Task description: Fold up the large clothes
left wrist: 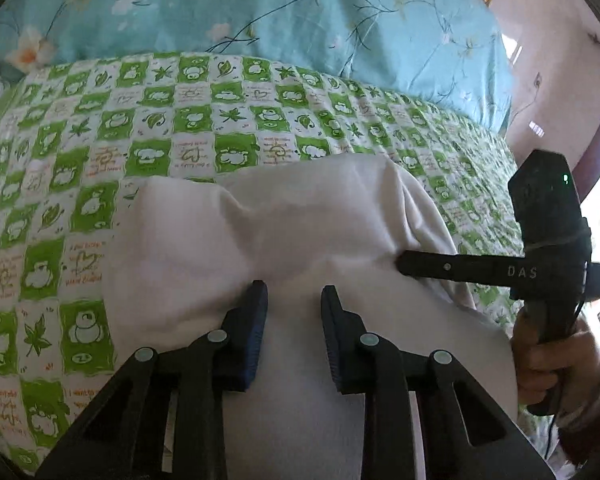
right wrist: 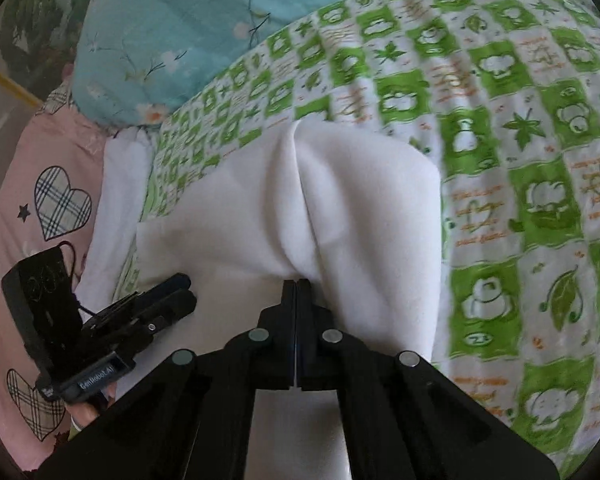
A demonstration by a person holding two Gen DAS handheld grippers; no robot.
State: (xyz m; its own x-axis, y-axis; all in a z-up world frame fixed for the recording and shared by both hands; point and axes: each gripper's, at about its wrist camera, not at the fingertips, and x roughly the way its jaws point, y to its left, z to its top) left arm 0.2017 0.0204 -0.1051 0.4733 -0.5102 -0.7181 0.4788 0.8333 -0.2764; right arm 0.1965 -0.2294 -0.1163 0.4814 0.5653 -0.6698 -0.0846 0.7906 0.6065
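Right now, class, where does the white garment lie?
The white garment lies on the green-and-white checked sheet, below the blue floral quilt. In the right wrist view the right gripper pinches its near edge.

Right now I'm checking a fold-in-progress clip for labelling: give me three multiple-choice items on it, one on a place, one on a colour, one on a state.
1. Where does the white garment lie?
A. On the green-and-white checked sheet
B. On a wooden floor
C. In a basket

2. What colour is the flowered quilt beyond the checked sheet?
A. Red
B. Light blue
C. Black

3. How does the right gripper stand?
A. Wide open above the cloth
B. Shut on a fold of the white garment
C. Shut on a hanger

Answers:
1 A, the checked sheet shows around the garment on several sides.
2 B, it is pale blue with white blossoms.
3 B, its fingers meet with a pinched ridge of white cloth running up from them.
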